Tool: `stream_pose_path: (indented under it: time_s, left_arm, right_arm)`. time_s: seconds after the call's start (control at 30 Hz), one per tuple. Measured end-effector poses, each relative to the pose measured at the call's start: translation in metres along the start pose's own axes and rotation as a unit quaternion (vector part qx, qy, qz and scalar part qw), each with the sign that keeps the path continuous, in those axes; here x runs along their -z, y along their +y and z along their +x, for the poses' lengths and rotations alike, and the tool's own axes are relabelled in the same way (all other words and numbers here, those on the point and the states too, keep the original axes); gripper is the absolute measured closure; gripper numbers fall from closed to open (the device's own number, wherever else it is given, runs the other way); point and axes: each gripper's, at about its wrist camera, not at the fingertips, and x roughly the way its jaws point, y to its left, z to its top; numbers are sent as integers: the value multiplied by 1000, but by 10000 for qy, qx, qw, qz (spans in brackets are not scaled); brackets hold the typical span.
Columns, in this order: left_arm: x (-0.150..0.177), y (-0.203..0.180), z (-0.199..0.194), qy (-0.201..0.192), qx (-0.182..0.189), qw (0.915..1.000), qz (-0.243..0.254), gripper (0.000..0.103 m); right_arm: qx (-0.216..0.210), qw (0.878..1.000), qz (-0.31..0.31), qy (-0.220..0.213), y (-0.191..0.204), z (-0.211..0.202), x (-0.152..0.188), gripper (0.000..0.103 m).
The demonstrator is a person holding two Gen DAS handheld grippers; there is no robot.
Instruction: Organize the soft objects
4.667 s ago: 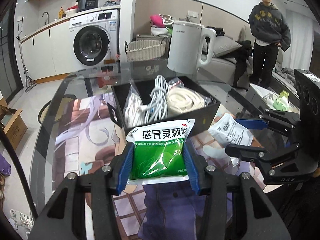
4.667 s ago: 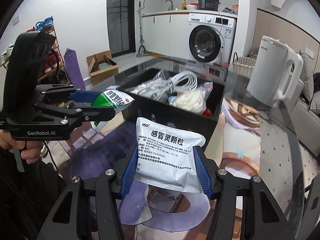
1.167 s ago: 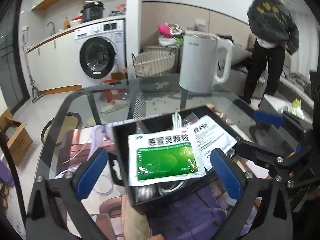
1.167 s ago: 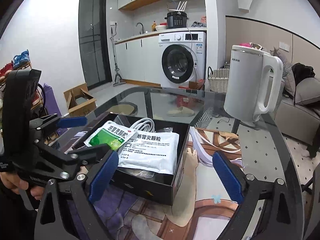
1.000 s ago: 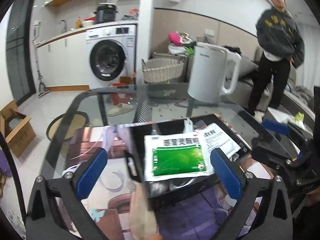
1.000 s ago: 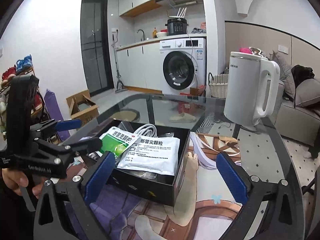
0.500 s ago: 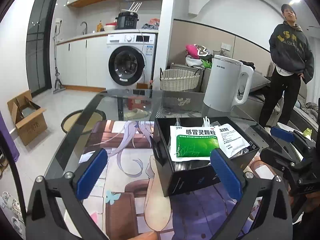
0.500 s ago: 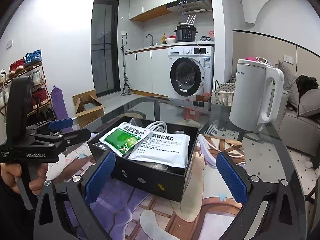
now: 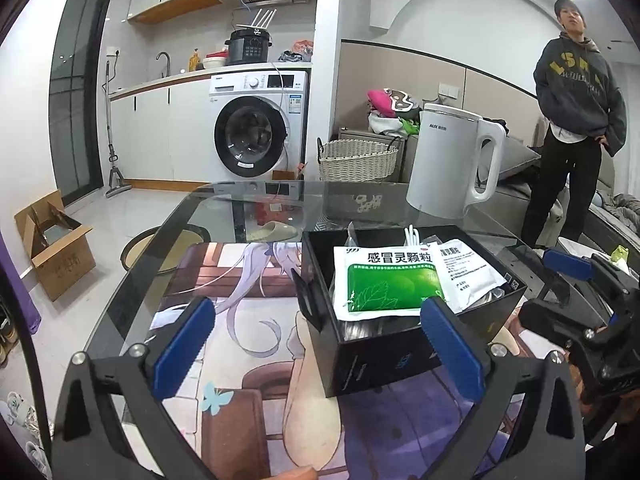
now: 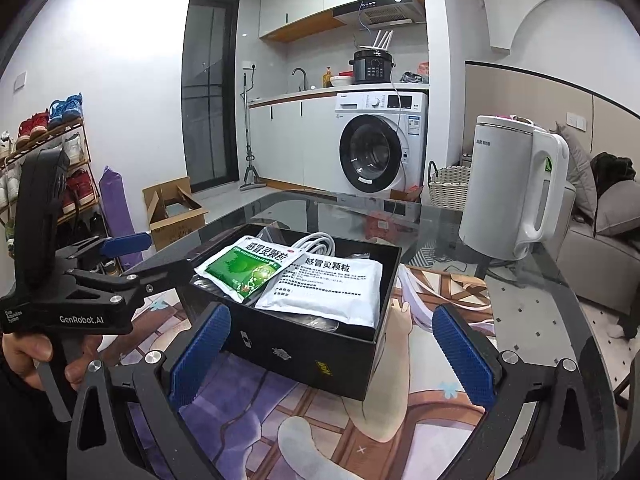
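Left wrist: both left tongs point(image 9: 316, 354) and right tongs point(image 10: 334, 350) gape wide, empty.

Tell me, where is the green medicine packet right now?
The green packet lies on top inside the black box, on its left half in the right wrist view, overlapping the white packet.

Black hand-held gripper point(image 10: 332, 344), blue ribbed pads point(image 10: 464, 350), silver screws point(image 10: 153, 357)
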Motion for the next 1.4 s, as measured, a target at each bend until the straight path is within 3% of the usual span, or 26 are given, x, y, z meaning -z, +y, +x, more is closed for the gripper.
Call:
stream_pose_path:
  time_s: [1.4]
  left_arm:
    - [1,-9,0,-56,-10,9999,116,0]
  right_arm:
    - [-16,9999,-3,-141,2,-5,-2,0]
